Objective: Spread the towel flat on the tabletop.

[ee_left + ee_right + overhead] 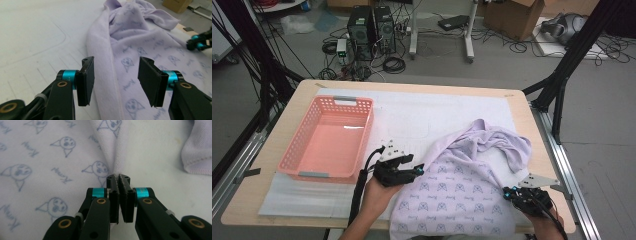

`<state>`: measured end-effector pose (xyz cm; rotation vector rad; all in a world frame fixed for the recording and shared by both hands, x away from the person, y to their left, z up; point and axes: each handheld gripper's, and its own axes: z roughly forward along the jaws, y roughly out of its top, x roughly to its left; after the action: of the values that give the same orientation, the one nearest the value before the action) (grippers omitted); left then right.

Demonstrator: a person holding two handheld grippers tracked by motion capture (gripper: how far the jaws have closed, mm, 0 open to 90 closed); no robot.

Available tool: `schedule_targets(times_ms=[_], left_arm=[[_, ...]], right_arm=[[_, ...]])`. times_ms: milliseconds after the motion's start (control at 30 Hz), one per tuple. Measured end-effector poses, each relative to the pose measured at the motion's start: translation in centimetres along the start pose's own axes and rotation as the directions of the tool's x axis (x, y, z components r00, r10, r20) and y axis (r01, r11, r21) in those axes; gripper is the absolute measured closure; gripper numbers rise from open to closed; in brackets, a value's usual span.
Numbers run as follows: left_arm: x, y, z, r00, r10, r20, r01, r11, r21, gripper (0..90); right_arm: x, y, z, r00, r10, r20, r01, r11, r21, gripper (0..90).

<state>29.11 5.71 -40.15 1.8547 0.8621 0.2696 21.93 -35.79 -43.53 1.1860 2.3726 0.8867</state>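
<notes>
Both grippers meet the lilac garment beside a pink basket: right gripper clamps its edge, left gripper gapes level over it.

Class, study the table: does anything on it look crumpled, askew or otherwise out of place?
Yes: the lilac garment lies rumpled, its top bunched into folds and a sleeve flopped sideways, not spread flat. The right claw pinches its edge into a ridge. The pink basket sits straight and empty.

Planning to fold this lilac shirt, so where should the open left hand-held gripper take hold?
Grip the thick folded side edge of the lilac shirt, probably coming in from the bare mat side: that edge lies just ahead of the left hand-held gripper, between its open jaws.
</notes>
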Motion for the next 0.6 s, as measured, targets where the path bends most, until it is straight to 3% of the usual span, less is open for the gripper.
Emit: schedule_targets(times_ms=[67, 100, 200, 267, 367, 467, 600], left_arm=[[0.7, 0.6, 0.9, 1.0000, 0.002, 0.005, -0.002, 0.9999, -0.011, 46.8], [1.0, 1.0, 1.4, 0.9999, -0.004, 0.014, 0.004, 1.0000, -0.009, 46.7], [1.3, 2.0, 3.0, 0.9996, 0.006, 0.028, -0.006, 0.9999, -0.010, 47.0], [1.5, 2.5, 4.2, 0.9992, 0.009, 0.040, -0.008, 0.9995, -0.030, 48.6], [1.8, 3.2, 6.2, 0.9986, 0.013, 0.051, -0.012, 0.9998, -0.013, 50.3], [1.6, 3.6, 8.3, 0.9979, 0.039, 0.053, -0.040, 0.9989, 0.023, 52.4], [1.2, 3.7, 11.3, 0.9944, 0.082, 0.066, -0.089, 0.9911, 0.099, 52.6]], right_arm=[[-0.3, 0.0, -0.3, 1.0000, -0.002, -0.010, 0.002, 1.000, -0.008, 81.0], [-0.5, 0.2, -0.2, 0.9999, 0.004, -0.010, -0.004, 1.000, -0.027, 72.8], [-1.5, 1.0, 0.4, 0.9972, 0.071, -0.021, -0.073, 0.992, -0.102, 59.5], [-2.1, 1.8, 0.9, 0.9941, 0.107, -0.020, -0.109, 0.985, -0.137, 57.2], [-2.5, 3.0, 1.5, 0.9934, 0.115, -0.005, -0.114, 0.978, -0.176, 56.9], [-2.7, 3.9, 2.1, 0.9932, 0.116, -0.010, -0.116, 0.970, -0.212, 56.8], [-2.9, 4.3, 2.6, 0.9930, 0.118, 0.000, -0.115, 0.970, -0.213, 56.5]])
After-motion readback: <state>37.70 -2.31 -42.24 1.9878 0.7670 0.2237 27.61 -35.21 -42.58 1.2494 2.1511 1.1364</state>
